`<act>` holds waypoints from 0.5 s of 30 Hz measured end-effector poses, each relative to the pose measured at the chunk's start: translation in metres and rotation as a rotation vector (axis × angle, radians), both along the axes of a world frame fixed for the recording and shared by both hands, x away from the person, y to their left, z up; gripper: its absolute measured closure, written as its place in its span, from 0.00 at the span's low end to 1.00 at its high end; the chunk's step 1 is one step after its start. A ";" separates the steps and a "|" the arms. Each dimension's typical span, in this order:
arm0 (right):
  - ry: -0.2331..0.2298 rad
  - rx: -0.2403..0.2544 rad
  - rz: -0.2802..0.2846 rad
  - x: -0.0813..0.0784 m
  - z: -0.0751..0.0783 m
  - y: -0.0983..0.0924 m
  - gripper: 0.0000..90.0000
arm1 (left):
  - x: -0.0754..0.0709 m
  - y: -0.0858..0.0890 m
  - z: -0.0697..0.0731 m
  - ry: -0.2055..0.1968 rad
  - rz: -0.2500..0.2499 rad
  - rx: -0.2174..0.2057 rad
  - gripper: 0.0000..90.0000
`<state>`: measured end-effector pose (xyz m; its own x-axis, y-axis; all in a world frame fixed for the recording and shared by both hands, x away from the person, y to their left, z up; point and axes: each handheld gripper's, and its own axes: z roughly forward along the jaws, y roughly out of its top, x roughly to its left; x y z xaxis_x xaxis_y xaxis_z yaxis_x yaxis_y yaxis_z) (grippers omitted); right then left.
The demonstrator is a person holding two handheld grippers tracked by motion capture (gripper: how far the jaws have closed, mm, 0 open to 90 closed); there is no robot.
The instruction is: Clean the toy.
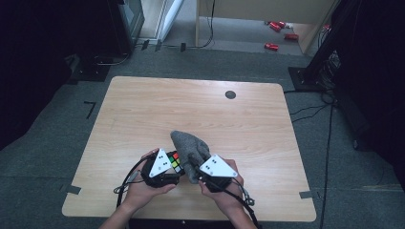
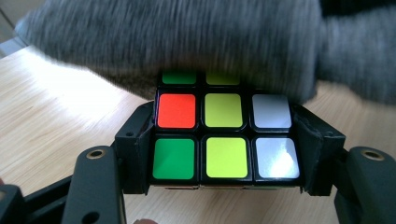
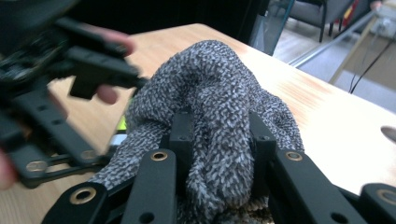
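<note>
At lower centre, the left gripper point(image 1: 168, 168) clamps the puzzle cube point(image 2: 223, 137); the right gripper point(image 1: 203, 168), jaws pinching the grey cloth point(image 1: 190, 145), drapes it over—wiping looks underway, most faces left.

Both grippers, left gripper point(image 1: 168, 168) and right gripper point(image 1: 203, 168): black bodies, 2 brass-eyed jaws each, grey 3-cornered top plates, trailing black cables.

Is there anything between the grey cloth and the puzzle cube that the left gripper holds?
Nothing visible. The grey cloth, pinched in the right gripper, already lies over the far edge of the puzzle cube, which sits clamped between the jaws of the left gripper. No other object lies between them.
</note>
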<state>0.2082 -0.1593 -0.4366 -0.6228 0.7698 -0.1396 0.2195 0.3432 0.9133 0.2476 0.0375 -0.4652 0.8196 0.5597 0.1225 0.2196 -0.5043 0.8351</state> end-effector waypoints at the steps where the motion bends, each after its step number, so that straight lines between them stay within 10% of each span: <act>1: -0.013 -0.024 0.013 -0.002 -0.001 0.005 0.79 | 0.000 -0.001 -0.001 0.002 -0.001 0.009 0.39; 5: -0.029 -0.084 0.044 -0.007 -0.004 0.018 0.79 | -0.004 -0.006 -0.002 -0.018 -0.020 0.045 0.39; 15: -0.001 -0.025 0.011 0.003 0.008 -0.005 0.79 | -0.002 0.001 0.001 -0.028 -0.041 -0.020 0.39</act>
<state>0.2116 -0.1642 -0.4289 -0.6315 0.7588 -0.1593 0.2149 0.3687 0.9044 0.2453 0.0385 -0.4638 0.8386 0.5280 0.1343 0.1756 -0.4953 0.8508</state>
